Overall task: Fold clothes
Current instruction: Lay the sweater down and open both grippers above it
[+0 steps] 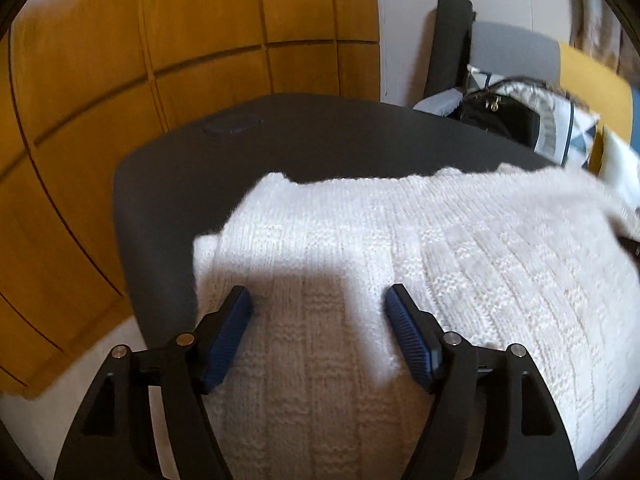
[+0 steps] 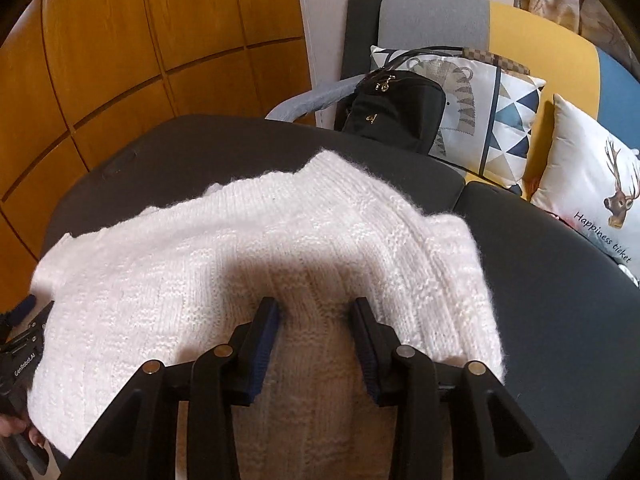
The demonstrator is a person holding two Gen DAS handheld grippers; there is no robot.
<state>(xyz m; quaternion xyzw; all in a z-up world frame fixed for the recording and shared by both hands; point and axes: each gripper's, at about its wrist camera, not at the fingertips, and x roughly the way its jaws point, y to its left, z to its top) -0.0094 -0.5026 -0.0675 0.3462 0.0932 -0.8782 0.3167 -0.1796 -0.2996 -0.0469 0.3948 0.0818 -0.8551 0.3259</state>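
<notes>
From the left wrist view, the left gripper [image 1: 318, 300] points down over a fluffy white chunky-knit sweater [image 1: 400, 248], its two black fingers with ribbed blue pads [image 1: 230, 336] spread wide apart; knit lies in the gap between them, but the pads do not press on it, and whether the tips touch the wool cannot be told. The sweater, patterned in raised knitted blocks and ribs, lies spread on a dark grey matte table with rounded corners [image 1: 168, 184]. Behind stand glossy orange-brown wooden panels [image 1: 160, 40]. From the right wrist view, the right gripper [image 2: 316, 308] hangs over the same sweater [image 2: 240, 248], its blue-padded fingers about half open, flanking a raised fold of knit without visibly pinching it. Beyond the table [image 2: 540, 280] sit a black zipped bag [image 2: 396, 116] and white printed cushions [image 2: 592, 184].
</notes>
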